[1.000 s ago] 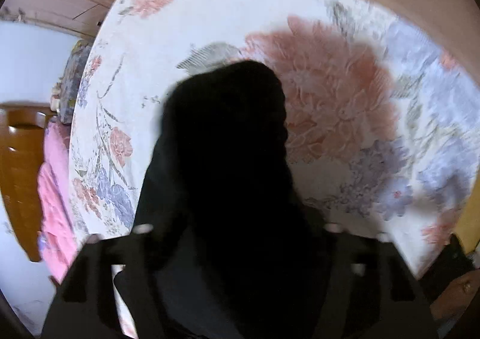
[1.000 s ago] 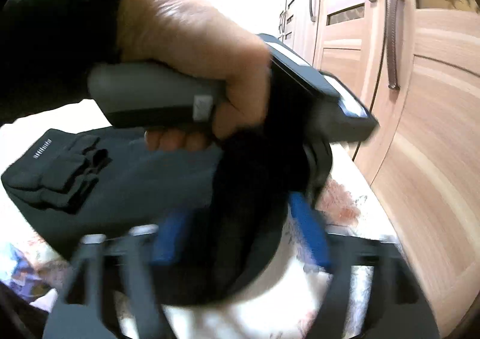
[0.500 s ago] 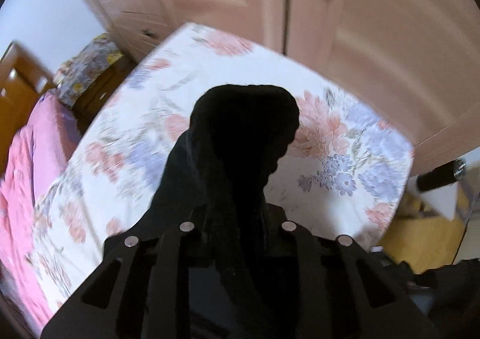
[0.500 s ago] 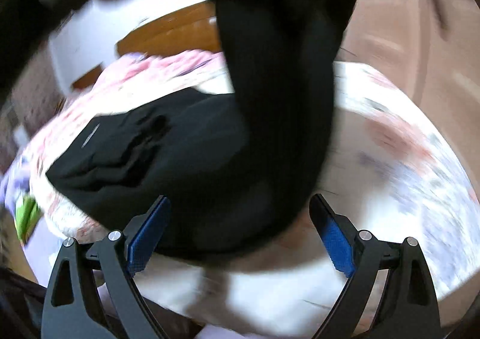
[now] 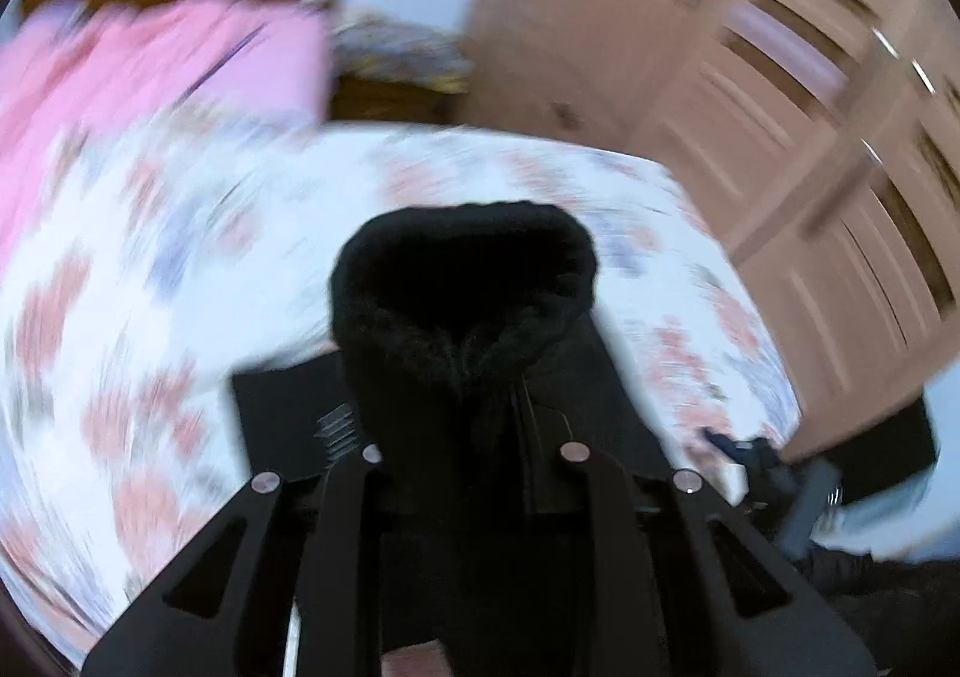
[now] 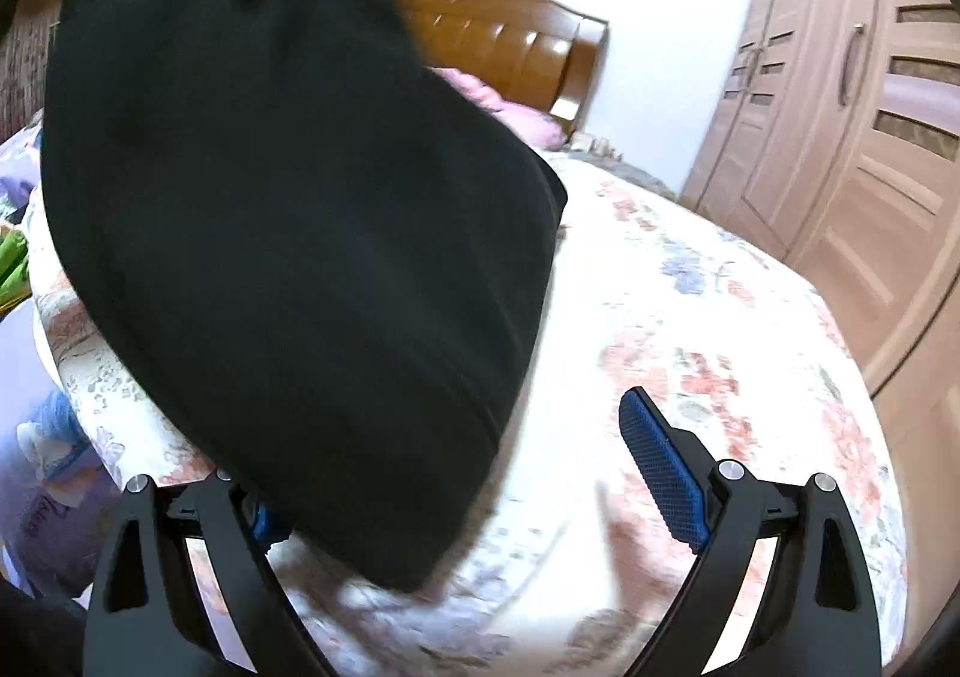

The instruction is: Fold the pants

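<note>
The left gripper (image 5: 468, 437) is nearly closed, its two black fingers clamped on a thick bunch of the black pants (image 5: 462, 287), which bulges up and forward past the fingertips in a rounded, fleecy-looking lump. Below that lump more of the same dark cloth spreads flat over the floral bedspread (image 5: 150, 269); this view is badly smeared, so finer detail of the fabric cannot be made out. The right gripper (image 6: 474, 473) stands wide apart, its blue textured pad (image 6: 660, 473) on the right finger bare and clear of any cloth, while the left finger's pad is mostly hidden behind the hanging garment. In the right wrist view the pants hang as a broad dark sheet from the upper left, draping down across the near left part of the bed and in front of that left finger; whether the cloth touches the finger cannot be told. Beyond lie pink bedding (image 6: 480, 89) at the head of the bed, a brown wooden headboard (image 6: 510, 41) against a white wall, and a tall light wooden wardrobe (image 6: 840, 107) with long handles on the right.
</note>
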A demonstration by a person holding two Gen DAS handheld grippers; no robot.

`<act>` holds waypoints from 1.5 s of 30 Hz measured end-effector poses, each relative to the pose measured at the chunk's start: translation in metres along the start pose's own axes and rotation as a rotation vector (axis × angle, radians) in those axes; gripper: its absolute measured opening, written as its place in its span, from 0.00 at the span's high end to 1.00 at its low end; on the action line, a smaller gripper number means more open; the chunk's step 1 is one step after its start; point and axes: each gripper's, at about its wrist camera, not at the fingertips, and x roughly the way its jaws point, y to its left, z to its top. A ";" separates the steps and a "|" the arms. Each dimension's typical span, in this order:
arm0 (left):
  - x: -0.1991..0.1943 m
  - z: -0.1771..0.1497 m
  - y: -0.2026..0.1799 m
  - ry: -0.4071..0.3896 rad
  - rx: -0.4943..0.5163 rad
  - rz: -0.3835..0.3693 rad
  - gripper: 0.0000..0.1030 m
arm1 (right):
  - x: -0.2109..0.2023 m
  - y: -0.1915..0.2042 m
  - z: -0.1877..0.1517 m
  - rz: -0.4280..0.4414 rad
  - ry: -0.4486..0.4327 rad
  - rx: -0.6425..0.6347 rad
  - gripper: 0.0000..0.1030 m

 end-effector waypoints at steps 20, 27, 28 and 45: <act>-0.039 -0.077 0.046 -0.287 -0.205 0.303 0.07 | -0.064 -0.037 0.003 0.367 -0.034 0.057 0.10; 0.022 -0.083 -0.029 -0.168 0.018 0.213 0.04 | -0.018 -0.061 0.074 0.256 -0.058 0.110 0.10; 0.027 -0.090 -0.030 -0.145 0.021 0.224 0.04 | 0.001 -0.059 0.084 0.229 -0.030 0.104 0.10; -0.015 -0.123 -0.001 -0.140 -0.026 0.211 0.03 | 0.079 0.058 0.116 0.381 0.192 -0.174 0.07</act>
